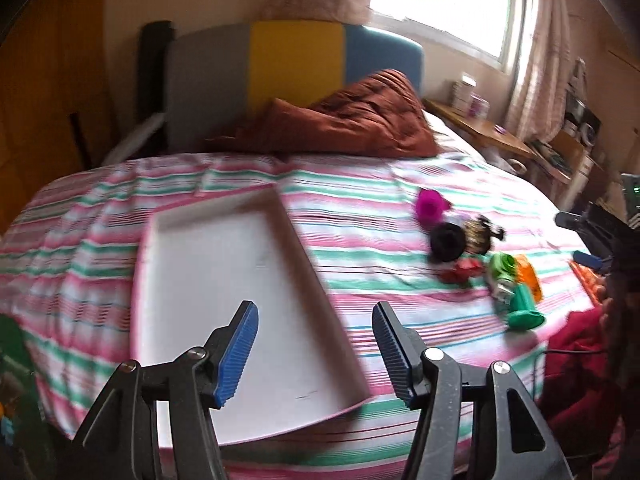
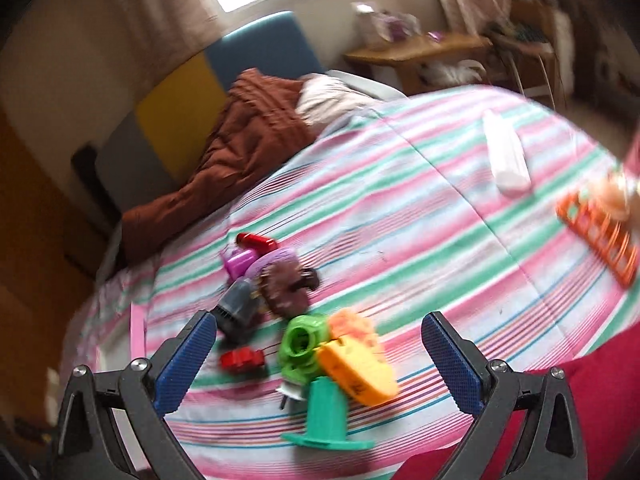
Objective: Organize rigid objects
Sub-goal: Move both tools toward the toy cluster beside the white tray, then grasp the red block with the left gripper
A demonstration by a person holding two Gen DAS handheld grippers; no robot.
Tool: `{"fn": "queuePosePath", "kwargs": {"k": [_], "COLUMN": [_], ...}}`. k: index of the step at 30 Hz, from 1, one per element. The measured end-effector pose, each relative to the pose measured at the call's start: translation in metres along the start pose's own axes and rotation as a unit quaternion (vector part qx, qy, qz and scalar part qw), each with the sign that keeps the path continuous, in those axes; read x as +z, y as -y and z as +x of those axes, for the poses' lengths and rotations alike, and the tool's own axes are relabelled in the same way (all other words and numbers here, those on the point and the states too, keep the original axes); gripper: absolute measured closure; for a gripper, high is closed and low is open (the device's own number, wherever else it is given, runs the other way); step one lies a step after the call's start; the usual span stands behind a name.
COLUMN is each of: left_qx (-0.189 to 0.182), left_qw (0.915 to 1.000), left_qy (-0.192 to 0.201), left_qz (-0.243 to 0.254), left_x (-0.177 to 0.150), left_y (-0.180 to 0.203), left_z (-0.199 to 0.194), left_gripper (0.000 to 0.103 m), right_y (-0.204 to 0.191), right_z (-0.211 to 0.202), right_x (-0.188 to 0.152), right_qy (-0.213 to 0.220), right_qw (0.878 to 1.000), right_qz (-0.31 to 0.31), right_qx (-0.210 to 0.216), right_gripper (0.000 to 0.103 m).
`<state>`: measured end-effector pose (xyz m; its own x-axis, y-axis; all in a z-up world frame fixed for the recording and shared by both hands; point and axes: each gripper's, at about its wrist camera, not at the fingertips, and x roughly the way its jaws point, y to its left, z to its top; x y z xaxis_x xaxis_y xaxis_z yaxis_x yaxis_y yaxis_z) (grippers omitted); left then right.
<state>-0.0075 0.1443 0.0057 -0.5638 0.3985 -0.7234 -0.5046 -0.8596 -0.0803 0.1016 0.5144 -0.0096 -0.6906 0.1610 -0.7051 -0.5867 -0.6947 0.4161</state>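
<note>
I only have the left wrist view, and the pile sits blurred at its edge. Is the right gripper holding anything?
Observer: No. The right gripper is open and empty, hovering over the orange piece and the green ring.
Operator: Is anything hidden behind the purple piece?
Observer: Yes, a red cylinder lies just beyond the purple piece.
Operator: Anything further right?
Observer: A white object lies alone on the striped bedspread, apart from the rest.
</note>
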Motion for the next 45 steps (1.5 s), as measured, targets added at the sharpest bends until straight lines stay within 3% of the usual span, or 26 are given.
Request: {"fn": "queuePosePath", "kwargs": {"k": [3, 6, 10, 25, 29, 36, 45], "left_qx": [-0.024, -0.034, -0.056, -0.055, -0.068, -0.113, -0.103], "left_qw": [0.9994, 0.9978, 0.9949, 0.9847, 0.9838, 0.9817, 0.9827], "left_qy": [-0.014, -0.035, -0.052, -0.066, -0.094, -0.130, -0.145], "left_qz": [0.022, 0.044, 0.065, 0.152, 0.137, 0.081, 0.052], "left_x": [0.004, 0.007, 0.008, 0.019, 0.020, 0.036, 0.046], "left_y": [0.022, 0.042, 0.064, 0.127, 0.128, 0.136, 0.163], "left_z": [0.012, 0.028, 0.042, 0.084, 0.099, 0.128, 0.165], "left_gripper": [0.043, 0.043, 0.043, 0.043, 0.049, 0.049, 0.043], "right_y": [0.018, 0.031, 0.031, 0.036, 0.038, 0.038, 0.037], "right_z": [0.004, 0.007, 0.011, 0.013, 0.017, 0.019, 0.019], "right_x": [-0.007, -0.005, -0.004, -0.003, -0.001, -0.001, -0.001], "right_qy": [0.002, -0.013, -0.026, -0.023, -0.028, -0.032, -0.035], "right_qw": [1.000, 0.996, 0.994, 0.994, 0.994, 0.993, 0.992], "right_qz": [0.020, 0.071, 0.079, 0.082, 0.086, 0.087, 0.086], "right_qx": [0.003, 0.055, 0.072, 0.068, 0.069, 0.072, 0.080], "right_gripper": [0.000, 0.000, 0.000, 0.000, 0.000, 0.000, 0.000]}}
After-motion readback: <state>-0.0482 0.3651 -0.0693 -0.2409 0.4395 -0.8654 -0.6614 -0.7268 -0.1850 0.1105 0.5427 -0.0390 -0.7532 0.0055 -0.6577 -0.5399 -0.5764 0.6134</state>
